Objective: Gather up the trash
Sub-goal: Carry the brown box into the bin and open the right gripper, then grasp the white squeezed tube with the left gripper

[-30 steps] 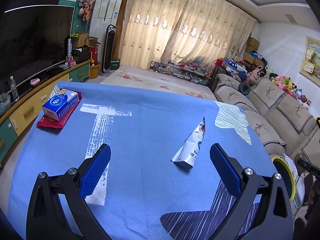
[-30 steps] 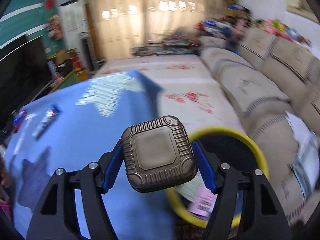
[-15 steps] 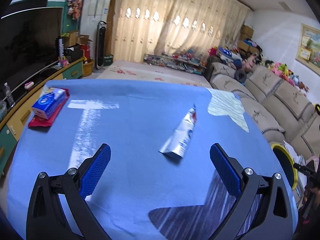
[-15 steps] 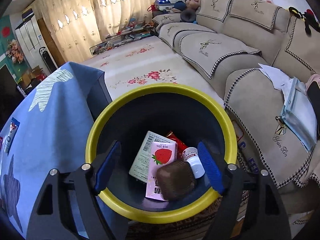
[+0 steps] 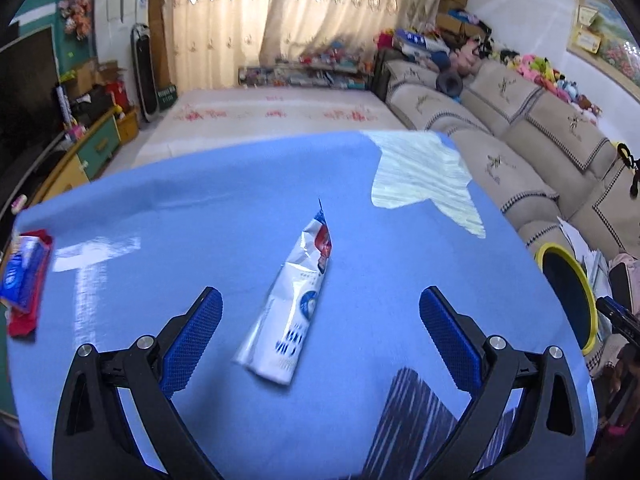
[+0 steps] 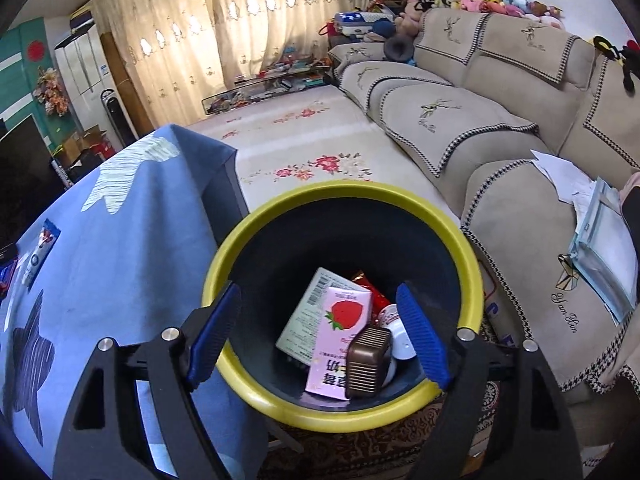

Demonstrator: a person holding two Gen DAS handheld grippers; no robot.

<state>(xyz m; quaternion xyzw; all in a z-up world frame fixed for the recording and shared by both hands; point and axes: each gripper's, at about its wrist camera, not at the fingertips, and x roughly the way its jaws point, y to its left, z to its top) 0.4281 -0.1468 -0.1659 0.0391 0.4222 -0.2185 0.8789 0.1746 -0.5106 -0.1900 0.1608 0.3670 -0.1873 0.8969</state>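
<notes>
Right tongs [image 6: 318,336] wide, empty, over yellow-rimmed black bin [image 6: 248,236] (brown ribbed box [image 6: 368,362] lies inside). Left tongs [image 5: 320,340] wide, straddling crumpled white foil wrapper [image 5: 292,304] on blue-clothed bench [image 5: 200,220], ready to grip.

Black tongs [image 5: 320,336], blue ribbed pads [image 5: 448,330], silver screws.

A table draped in a blue cloth [image 5: 224,216] with pale and dark star patches carries a crumpled white wrapper [image 5: 294,304] near its middle and a blue tissue pack [image 5: 20,276] on a red pouch [image 5: 25,322] at its left edge.
</notes>
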